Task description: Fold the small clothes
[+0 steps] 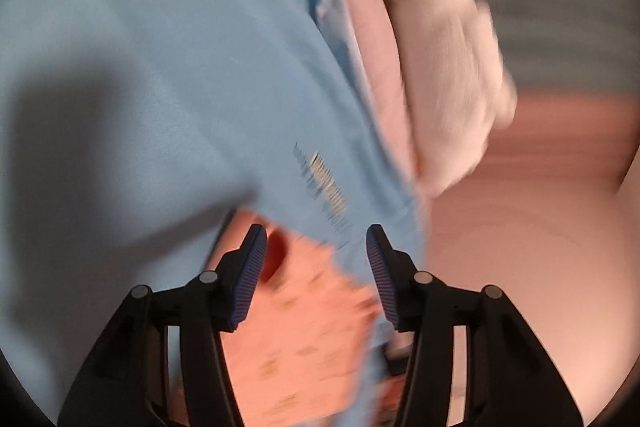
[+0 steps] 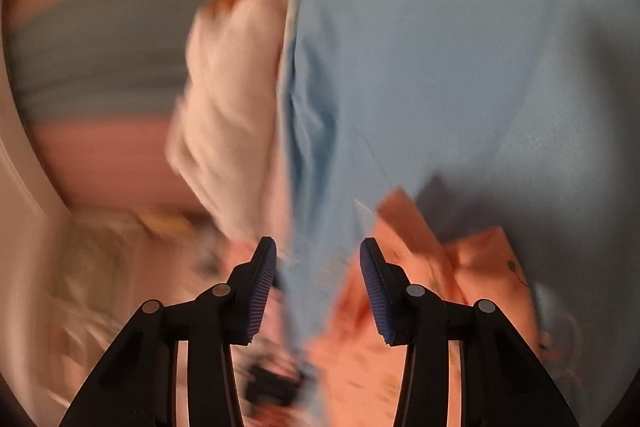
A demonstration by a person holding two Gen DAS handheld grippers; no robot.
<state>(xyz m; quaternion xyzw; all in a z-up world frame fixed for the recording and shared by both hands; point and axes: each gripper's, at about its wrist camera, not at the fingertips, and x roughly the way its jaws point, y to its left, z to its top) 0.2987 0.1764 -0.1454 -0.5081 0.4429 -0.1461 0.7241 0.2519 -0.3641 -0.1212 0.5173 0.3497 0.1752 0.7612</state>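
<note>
A light blue garment (image 1: 168,75) with small printed lettering fills most of the left wrist view, and it also fills the right half of the right wrist view (image 2: 440,67). A peach patterned garment (image 1: 304,331) lies under it; it also shows in the right wrist view (image 2: 404,355). A white garment (image 1: 444,67) lies bunched beside the blue one, also seen in the right wrist view (image 2: 228,115). My left gripper (image 1: 317,259) is open over the blue hem and peach cloth. My right gripper (image 2: 318,273) is open astride the blue garment's edge. Both views are motion-blurred.
A pink and grey-blue striped surface (image 1: 560,39) lies beyond the clothes and also shows in the right wrist view (image 2: 100,75). Pale patterned cloth (image 2: 96,267) lies at the lower left of the right wrist view. A dark small object (image 2: 272,383) lies under the right gripper.
</note>
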